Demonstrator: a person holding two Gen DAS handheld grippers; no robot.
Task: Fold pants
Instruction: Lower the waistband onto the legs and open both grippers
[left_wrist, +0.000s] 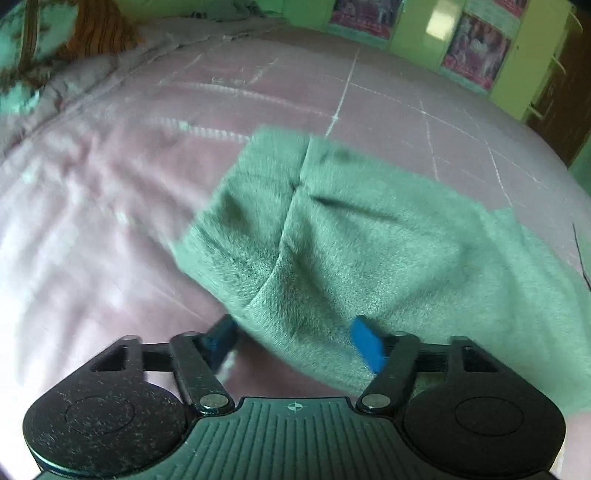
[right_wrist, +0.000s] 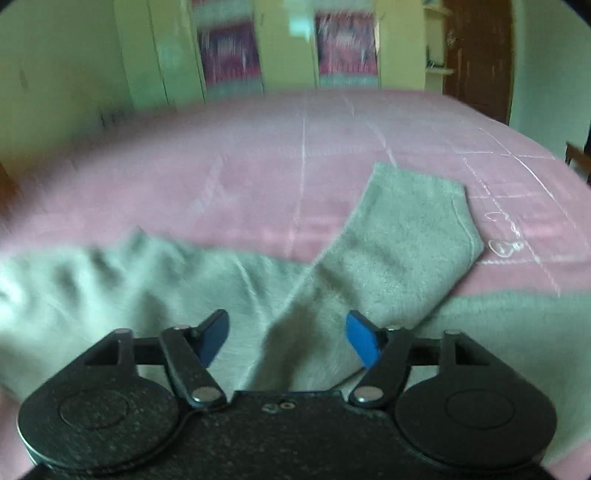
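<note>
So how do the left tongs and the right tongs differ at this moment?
The left tongs hang over an edge of the green pants, with pink bedcover under one finger; the right tongs sit wholly over pants fabric. The left view shows one bunched piece, the right view a crossing leg. Both are open and grip nothing.

Each hand-held gripper, left (left_wrist: 295, 341) and right (right_wrist: 286, 338), is speckled black, with blue fingertips (left_wrist: 367, 345), round housings, silver pivot screws and a ribbed centre plate.

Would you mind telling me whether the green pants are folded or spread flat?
Folded: in the right wrist view one leg of the pants lies doubled back across the rest.
</note>
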